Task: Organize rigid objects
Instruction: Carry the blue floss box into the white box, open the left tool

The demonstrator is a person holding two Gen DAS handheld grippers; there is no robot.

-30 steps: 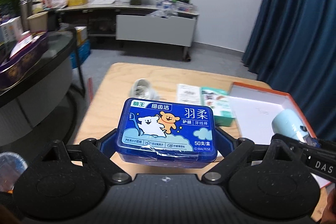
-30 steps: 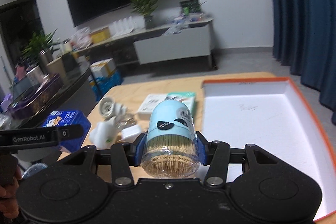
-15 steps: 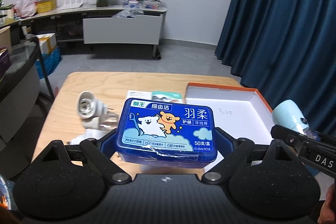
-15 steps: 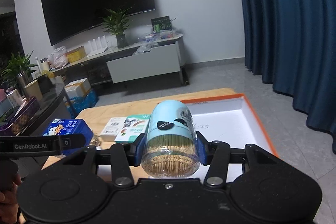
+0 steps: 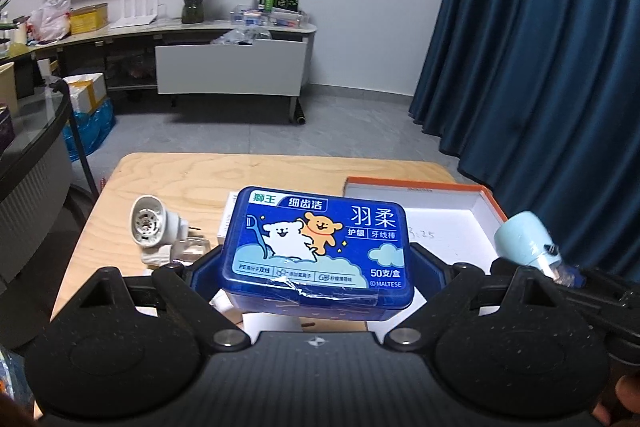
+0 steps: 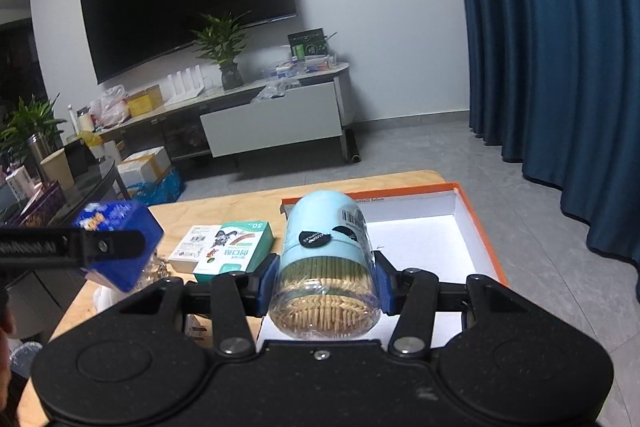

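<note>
Above tabletop's near edge, my left gripper (image 5: 318,267) clamped blue floss box (image 5: 318,247); right gripper (image 6: 325,281) clamped toothpick jar (image 6: 326,263) w/ both pads.

Right tongs (image 6: 325,279) clamp toothpick jar (image 6: 325,263) above tray (image 6: 476,227).

Wooden worktop (image 5: 280,171) carries an orange-rimmed white box lid (image 6: 486,227), a green-and-white carton (image 6: 230,253) beside it, and white plug adapters (image 5: 150,227) at left.
</note>
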